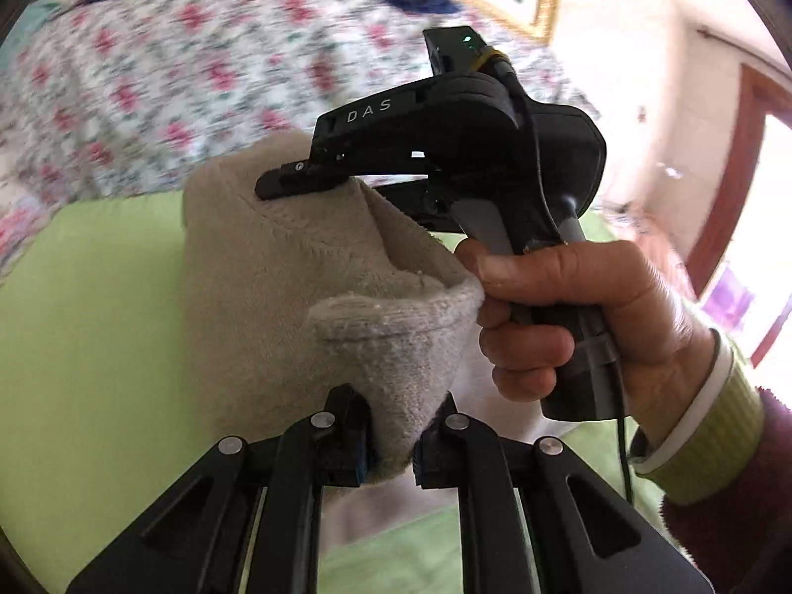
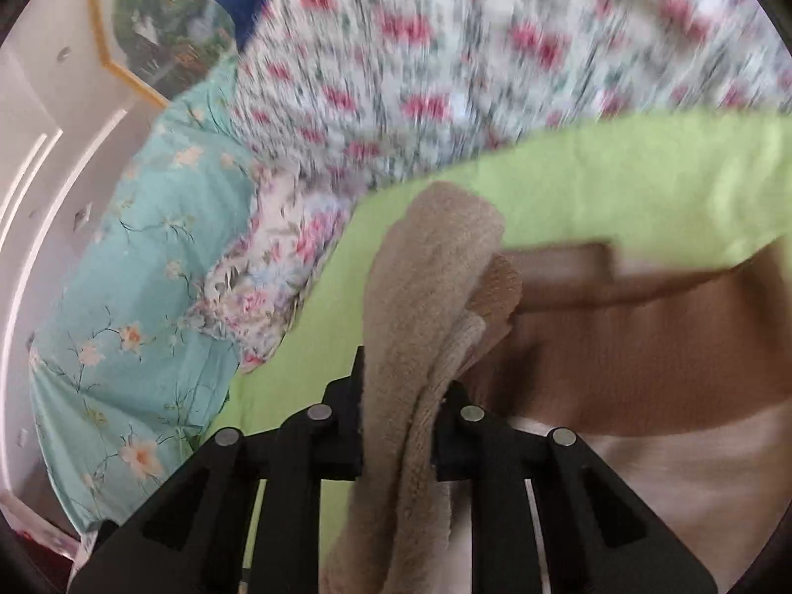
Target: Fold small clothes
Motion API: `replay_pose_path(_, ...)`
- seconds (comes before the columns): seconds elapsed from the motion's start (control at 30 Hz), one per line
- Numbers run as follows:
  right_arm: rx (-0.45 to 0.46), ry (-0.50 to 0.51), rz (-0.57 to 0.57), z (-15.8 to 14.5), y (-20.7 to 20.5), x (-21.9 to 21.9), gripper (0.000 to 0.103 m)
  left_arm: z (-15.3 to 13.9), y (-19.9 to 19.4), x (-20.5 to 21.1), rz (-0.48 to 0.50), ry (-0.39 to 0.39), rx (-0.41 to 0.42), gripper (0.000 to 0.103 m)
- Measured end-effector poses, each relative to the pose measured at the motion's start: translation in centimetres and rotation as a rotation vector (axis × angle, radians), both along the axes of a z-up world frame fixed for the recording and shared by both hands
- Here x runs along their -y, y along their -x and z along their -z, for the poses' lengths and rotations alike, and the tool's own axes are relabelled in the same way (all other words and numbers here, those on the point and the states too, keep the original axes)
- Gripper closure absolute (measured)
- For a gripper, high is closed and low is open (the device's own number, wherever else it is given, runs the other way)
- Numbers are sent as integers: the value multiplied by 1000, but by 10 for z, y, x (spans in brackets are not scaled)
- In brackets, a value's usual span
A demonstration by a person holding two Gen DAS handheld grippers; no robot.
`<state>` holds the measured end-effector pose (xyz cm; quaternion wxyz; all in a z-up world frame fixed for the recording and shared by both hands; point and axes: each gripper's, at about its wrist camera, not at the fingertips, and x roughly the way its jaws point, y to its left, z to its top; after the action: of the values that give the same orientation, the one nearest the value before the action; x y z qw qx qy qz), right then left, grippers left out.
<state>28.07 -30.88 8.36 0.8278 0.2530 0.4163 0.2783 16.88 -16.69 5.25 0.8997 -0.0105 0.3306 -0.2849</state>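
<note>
A fluffy beige sock [image 1: 277, 272] hangs in the air above a lime-green sheet [image 1: 89, 346]. My left gripper [image 1: 391, 440] is shut on its ribbed cuff end. My right gripper [image 1: 297, 183] shows in the left wrist view, held by a hand, shut on the sock's far edge. In the right wrist view the right gripper [image 2: 398, 440] is shut on the same beige sock [image 2: 420, 297], which drapes up between the fingers. A brown and pale garment [image 2: 643, 346] lies on the green sheet [image 2: 618, 188] beyond it.
A floral quilt [image 1: 173, 74] is piled behind the green sheet. A teal floral cover [image 2: 128, 272] lies at the left in the right wrist view. A gold-framed picture [image 2: 148, 24] hangs on the wall. A doorway [image 1: 742, 198] is at the right.
</note>
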Motion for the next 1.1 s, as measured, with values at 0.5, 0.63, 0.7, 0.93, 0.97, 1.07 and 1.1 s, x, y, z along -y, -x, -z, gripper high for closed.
replay_pose_path(0.5,-106,228,203,70,45,128,84,67,-5,126,151,-54,-183,91)
replay_pose_path(0.63,-140,221,237,87,46,136,74,82,-8,128,153,-63,-217,89)
replay_pose_path(0.7,-135,202,253,87,52,140,72,82,-9,125,160,-48,-230,87)
replay_pose_path(0.93,-111,317,349,65,90,144,23,47,9,91,219,33,-256,41)
replay_pose_path(0.97,-107,303,351,64,96,146,23,39,14,80,207,43,-244,25)
replay_pose_path(1.07,-122,256,340,64,111,151,23,23,17,51,153,59,-198,16)
replay_pose_path(1.1,-129,244,330,65,114,151,23,19,14,39,127,65,-199,14)
